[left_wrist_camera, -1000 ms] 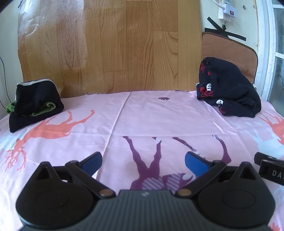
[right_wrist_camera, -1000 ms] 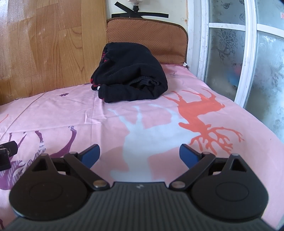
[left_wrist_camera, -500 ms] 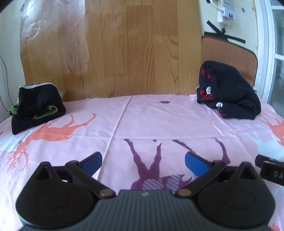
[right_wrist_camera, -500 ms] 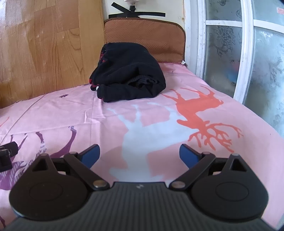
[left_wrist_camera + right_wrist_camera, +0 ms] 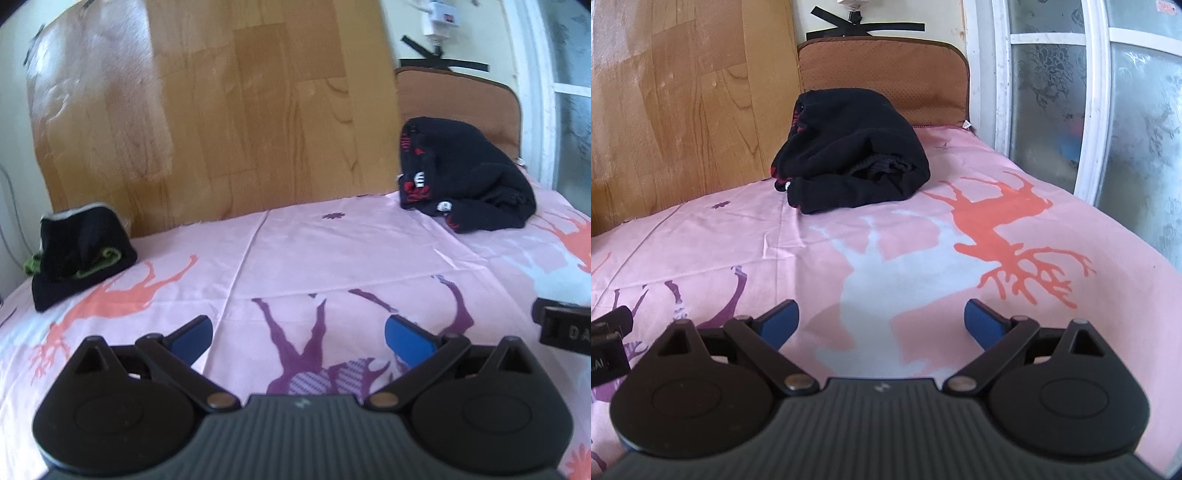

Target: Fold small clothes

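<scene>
Two claws low over a bed with a pink sheet [image 5: 332, 251] printed with deer. Left claw [image 5: 298, 330] spread wide, blue fingertips [image 5: 192, 334] far apart, nothing between them. Right claw [image 5: 881, 319] spread wide too, pinching nothing. Black pile with red bits [image 5: 853, 151] at the far end of the bed, in front of a brown cushion [image 5: 886, 70] and near the window [image 5: 1089, 110]; well away from both claws. Smaller black bundle with green trim [image 5: 79, 251] on the far left of the bed, by the wooden wall [image 5: 221, 110], looking already folded, though too blurry to say for sure. No cloth in the middle of the bed yet, so probably time to fetch the black pile. Could go wrong from here: grabbing the whole lump at once, because of many layers bunched together, and dragging out more than one piece. Could also pinch the sheet along with the cloth, pulling it into wrinkles under the fold. Could bump claws too, with the two so close side by side.
</scene>
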The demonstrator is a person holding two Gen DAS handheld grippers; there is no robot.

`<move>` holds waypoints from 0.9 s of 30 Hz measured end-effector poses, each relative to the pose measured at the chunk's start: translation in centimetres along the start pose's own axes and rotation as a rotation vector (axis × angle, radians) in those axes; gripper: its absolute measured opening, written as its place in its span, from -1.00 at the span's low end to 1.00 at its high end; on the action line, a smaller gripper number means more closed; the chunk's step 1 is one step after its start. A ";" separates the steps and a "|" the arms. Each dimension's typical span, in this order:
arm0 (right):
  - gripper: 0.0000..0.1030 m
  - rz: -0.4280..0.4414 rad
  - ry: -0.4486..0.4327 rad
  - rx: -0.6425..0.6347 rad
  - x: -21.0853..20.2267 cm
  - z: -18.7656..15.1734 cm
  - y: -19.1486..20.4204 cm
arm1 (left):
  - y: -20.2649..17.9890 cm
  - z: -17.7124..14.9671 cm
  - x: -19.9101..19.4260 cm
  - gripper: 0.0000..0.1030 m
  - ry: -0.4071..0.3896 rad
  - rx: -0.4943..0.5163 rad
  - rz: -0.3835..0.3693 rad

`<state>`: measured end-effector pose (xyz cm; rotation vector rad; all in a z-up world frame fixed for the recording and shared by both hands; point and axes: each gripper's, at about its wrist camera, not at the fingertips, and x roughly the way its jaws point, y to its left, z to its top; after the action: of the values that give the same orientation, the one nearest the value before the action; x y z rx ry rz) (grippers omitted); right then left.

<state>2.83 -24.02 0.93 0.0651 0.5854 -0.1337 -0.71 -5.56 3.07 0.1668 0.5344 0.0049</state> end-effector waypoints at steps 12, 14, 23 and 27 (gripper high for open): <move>0.90 0.003 0.002 0.004 0.0 0.0 -0.1 | 0.0 0.0 0.0 0.99 0.005 0.006 -0.027; 0.90 0.003 0.002 0.006 0.0 0.0 -0.1 | 0.1 0.1 0.1 0.99 0.010 0.003 -0.032; 0.90 0.003 0.003 0.015 0.0 -0.1 -0.2 | 0.2 0.0 0.2 0.99 0.018 -0.007 -0.036; 0.90 0.004 0.003 0.017 -0.1 -0.1 -0.2 | 0.2 0.0 0.2 0.99 0.018 -0.007 -0.037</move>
<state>2.70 -24.21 0.90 0.0823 0.5875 -0.1350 -0.55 -5.38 3.02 0.1498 0.5551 -0.0280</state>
